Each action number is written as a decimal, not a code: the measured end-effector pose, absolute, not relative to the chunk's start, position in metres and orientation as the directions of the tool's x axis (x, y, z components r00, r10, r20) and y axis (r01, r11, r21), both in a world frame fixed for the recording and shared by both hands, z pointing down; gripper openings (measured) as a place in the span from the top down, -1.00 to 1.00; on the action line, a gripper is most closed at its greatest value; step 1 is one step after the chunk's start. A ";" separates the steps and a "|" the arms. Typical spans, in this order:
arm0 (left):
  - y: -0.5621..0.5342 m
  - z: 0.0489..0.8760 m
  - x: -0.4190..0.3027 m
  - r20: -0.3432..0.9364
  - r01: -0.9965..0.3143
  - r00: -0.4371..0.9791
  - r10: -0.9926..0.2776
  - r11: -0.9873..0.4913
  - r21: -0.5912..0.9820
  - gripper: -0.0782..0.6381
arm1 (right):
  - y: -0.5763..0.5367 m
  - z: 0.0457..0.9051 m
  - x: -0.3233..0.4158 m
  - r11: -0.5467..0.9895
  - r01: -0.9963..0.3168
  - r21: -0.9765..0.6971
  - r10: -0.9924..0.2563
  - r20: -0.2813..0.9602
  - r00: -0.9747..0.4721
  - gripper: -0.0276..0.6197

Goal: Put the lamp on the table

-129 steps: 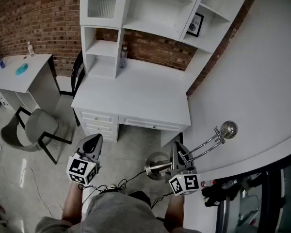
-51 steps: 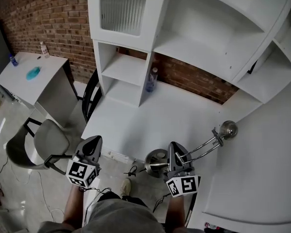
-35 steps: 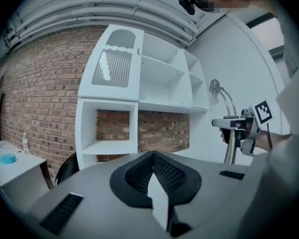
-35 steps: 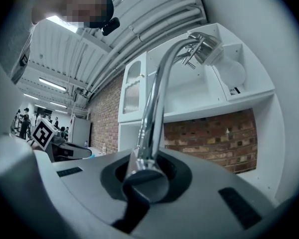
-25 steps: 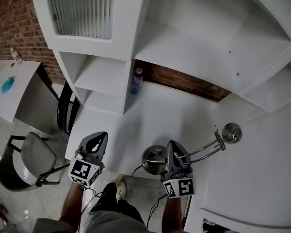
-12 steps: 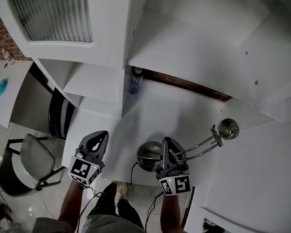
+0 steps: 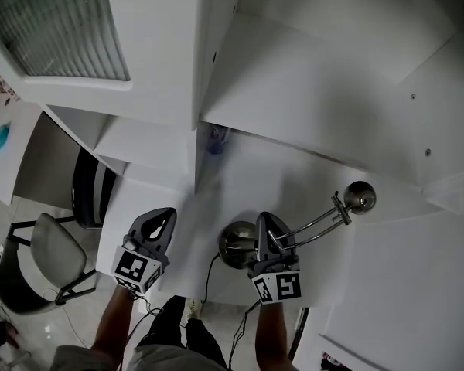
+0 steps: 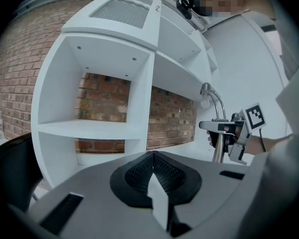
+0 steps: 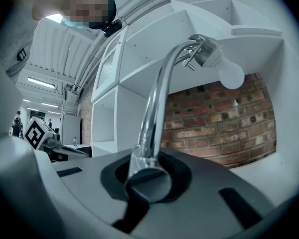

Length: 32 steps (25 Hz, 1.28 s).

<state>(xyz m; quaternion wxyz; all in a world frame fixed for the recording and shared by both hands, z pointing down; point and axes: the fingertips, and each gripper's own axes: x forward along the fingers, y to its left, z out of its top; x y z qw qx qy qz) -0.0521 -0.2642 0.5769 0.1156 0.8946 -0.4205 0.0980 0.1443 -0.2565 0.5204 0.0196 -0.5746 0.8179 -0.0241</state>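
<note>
The lamp [image 9: 157, 103] sits right in the right gripper [image 7: 264, 232]. Its chrome stem runs through the jaws, which are clenched on it low down, just above the round base [image 7: 236, 244]. From the grip the stem stands upright, then curves forward and away from the gripper to the bare bulb [image 9: 230, 72] at its far end. The base lies just left of the gripper and below it, over the front part of the white desk [image 7: 294, 172]. Whether it touches the surface I cannot tell. A dark cord [image 7: 209, 277] drops from the base back toward the person.

The left gripper [image 8: 153, 176] is level with the right one, off to its left and apart from the lamp. Its jaws are pressed together on nothing, and it is held over the desk's front edge.

Beyond both grippers lies bare desktop, then the white shelf unit [image 7: 158, 60] standing on the back of the desk. A blurred bottle [image 7: 216, 139] stands at its foot, with the brick wall [image 9: 214, 126] behind. Far to the left gripper's left, a grey chair [image 7: 39, 253] stands on the floor.

Half a second ago the base hung at the desk's front edge; now it is further in over the surface. Five seconds back the lamp was over the floor, well short of the desk. The right gripper's hold on the stem is unchanged, and the left is shut as before.
</note>
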 end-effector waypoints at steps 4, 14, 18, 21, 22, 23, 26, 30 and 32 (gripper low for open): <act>-0.271 0.584 -0.053 0.285 -0.778 0.622 -0.729 -0.616 0.122 0.78 | -0.272 0.528 0.141 0.345 -0.936 -0.063 -0.938 -0.003 -0.346 0.86; -0.279 0.598 -0.057 0.296 -0.798 0.597 -0.746 -0.589 0.128 0.78 | -0.310 0.553 0.141 0.341 -0.936 -0.083 -0.940 0.001 -0.342 0.86; -0.279 0.609 -0.057 0.326 -0.804 0.589 -0.740 -0.579 0.138 0.78 | -0.323 0.562 0.140 0.348 -0.934 -0.079 -0.937 0.005 -0.350 0.86; -0.278 0.614 -0.057 0.338 -0.806 0.586 -0.736 -0.574 0.146 0.78 | -0.329 0.568 0.140 0.347 -0.934 -0.078 -0.937 0.009 -0.349 0.86; -0.277 0.615 -0.056 0.339 -0.805 0.587 -0.736 -0.574 0.147 0.78 | -0.329 0.570 0.140 0.346 -0.935 -0.078 -0.937 0.012 -0.348 0.86; -0.278 0.615 -0.056 0.337 -0.805 0.587 -0.736 -0.574 0.147 0.78 | -0.330 0.572 0.140 0.345 -0.935 -0.079 -0.938 0.016 -0.347 0.86; -0.278 0.620 -0.057 0.349 -0.807 0.584 -0.733 -0.571 0.151 0.78 | -0.331 0.577 0.140 0.339 -0.937 -0.084 -0.940 0.020 -0.341 0.86; -0.278 0.626 -0.057 0.361 -0.805 0.585 -0.726 -0.572 0.157 0.78 | -0.334 0.579 0.139 0.342 -0.936 -0.078 -0.938 0.021 -0.345 0.86; -0.278 0.629 -0.058 0.366 -0.807 0.584 -0.725 -0.569 0.159 0.78 | -0.335 0.580 0.138 0.346 -0.935 -0.075 -0.937 0.025 -0.348 0.85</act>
